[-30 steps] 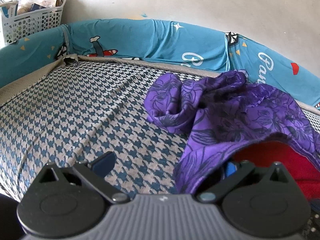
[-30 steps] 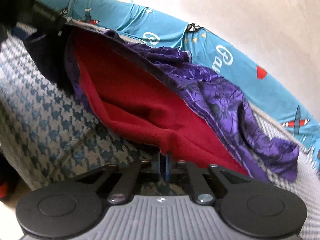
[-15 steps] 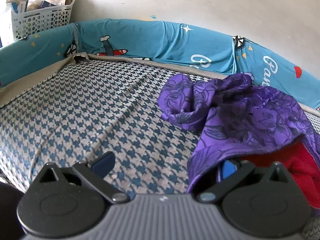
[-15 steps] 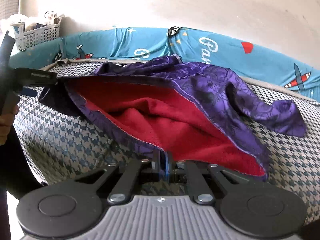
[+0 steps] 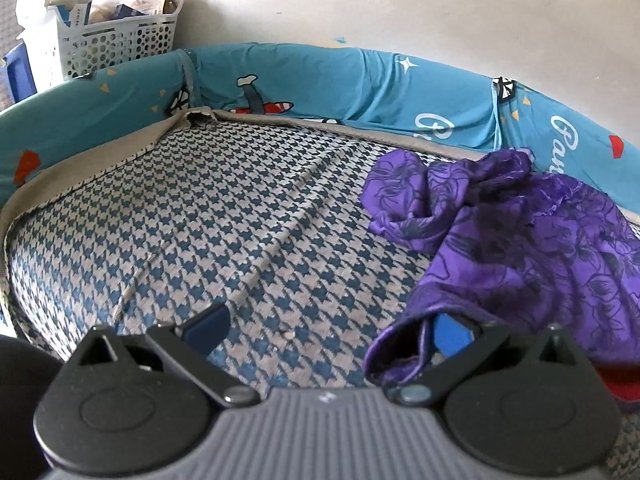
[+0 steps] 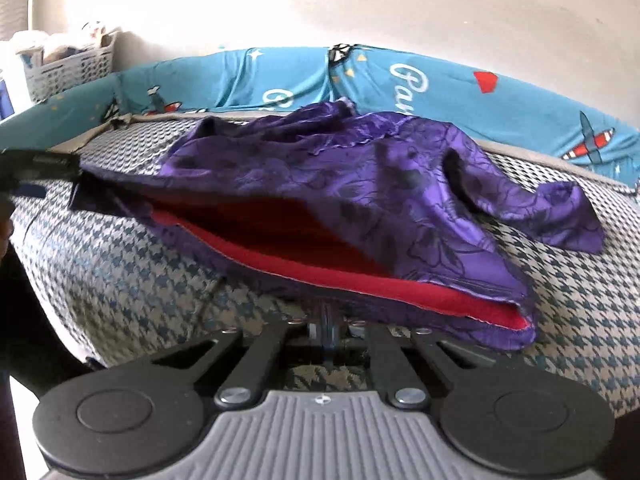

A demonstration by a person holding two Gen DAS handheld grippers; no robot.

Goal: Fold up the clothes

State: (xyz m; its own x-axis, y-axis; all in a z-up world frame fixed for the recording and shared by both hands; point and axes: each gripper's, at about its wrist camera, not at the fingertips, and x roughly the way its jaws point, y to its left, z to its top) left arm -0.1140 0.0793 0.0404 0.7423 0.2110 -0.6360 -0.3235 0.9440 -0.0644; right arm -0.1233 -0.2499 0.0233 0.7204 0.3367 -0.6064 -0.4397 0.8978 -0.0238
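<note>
Right wrist view: our right gripper is clamped on the near hem of the purple garment; our left gripper stands with its fingers apart, cloth draped over one. Soft, slick and fleece-lined in red, it lies on the houndstooth mattress, best held at the hems. A second ago it hung steeper, showing more red lining.

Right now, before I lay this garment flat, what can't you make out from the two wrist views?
- Right gripper fingertips: right wrist view, hidden under the purple garment's hem.
- Left gripper's hold: left wrist view, cloth drapes over one finger, so the contact is unclear.
- Garment type: bunched sleeves, red lining half hidden.
- Basket contents: too small.
</note>
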